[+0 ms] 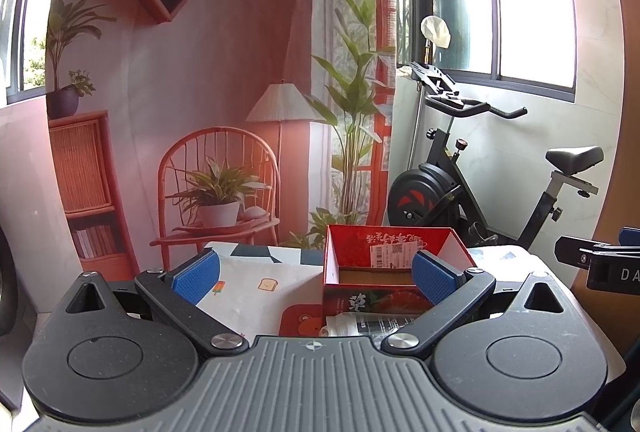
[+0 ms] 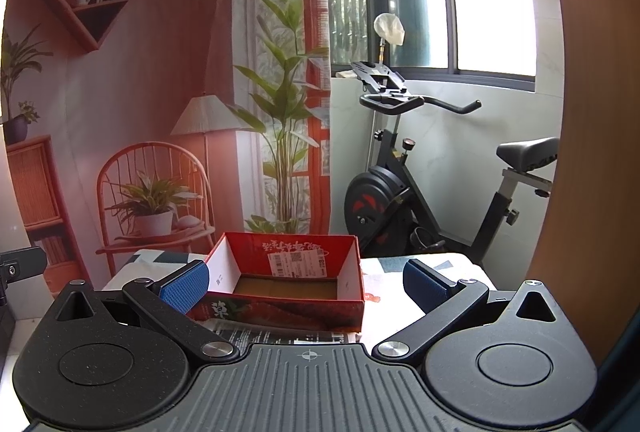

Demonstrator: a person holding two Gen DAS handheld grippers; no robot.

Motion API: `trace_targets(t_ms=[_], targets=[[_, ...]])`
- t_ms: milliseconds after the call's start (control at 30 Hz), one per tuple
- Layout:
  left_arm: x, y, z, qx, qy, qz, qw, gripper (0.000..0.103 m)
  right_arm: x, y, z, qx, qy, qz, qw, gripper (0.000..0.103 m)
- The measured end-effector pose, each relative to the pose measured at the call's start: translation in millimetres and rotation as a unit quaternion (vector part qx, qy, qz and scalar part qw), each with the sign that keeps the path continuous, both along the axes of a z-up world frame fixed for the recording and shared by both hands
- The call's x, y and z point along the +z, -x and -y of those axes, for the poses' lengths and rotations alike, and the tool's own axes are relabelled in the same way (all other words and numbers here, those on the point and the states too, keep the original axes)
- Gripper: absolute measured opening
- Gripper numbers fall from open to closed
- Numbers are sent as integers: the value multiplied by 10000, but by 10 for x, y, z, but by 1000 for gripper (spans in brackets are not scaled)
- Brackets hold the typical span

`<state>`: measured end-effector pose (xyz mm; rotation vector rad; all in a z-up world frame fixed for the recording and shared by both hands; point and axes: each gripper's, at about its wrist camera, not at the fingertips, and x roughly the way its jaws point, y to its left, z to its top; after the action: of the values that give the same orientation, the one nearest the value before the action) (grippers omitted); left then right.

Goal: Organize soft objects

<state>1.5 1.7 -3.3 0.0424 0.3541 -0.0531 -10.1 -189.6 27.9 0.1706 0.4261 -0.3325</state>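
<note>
An open red cardboard box (image 1: 396,268) with a white label inside stands on a table covered by a patterned cloth (image 1: 256,284). In front of the box lies a crinkled clear plastic packet (image 1: 360,324) with print on it. My left gripper (image 1: 314,274) hovers above the table's near side, open, nothing between its blue pads. In the right wrist view the same box (image 2: 288,284) sits just ahead, the packet (image 2: 280,334) below it. My right gripper (image 2: 306,286) is open too, its fingers spread to either side of the box. The box's floor looks bare.
A printed backdrop of a room hangs behind the table. An exercise bike (image 1: 480,183) stands at the right by the window. A red bear coaster (image 1: 300,320) lies on the cloth. The right gripper's body (image 1: 600,264) shows at the right edge of the left wrist view.
</note>
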Motion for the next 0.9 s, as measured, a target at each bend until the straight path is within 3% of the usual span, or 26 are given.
trace_targets(t_ms=[333,500,633,733,900], targets=[[-26,-39,-1,5,-10,-41,10000,103,-41,-12,17,-25,-74,28,10000,103],[-143,-153,-34,73,18,-259,9996,103,-163,-74,74,-59,-244,69,9997,103],[-327,-293,-81,124,46,-461,9989,103,-390,-118,167,-212,-449,346,9982,103],[-525,-429,-114,214,39,-642,9977,103,-655,-184,312,-196,-904,510,9944,103],[-922,-697,-159,193,17,-1102,9937,103,-1207,-411,401,-304,-1075,76,9937,103]])
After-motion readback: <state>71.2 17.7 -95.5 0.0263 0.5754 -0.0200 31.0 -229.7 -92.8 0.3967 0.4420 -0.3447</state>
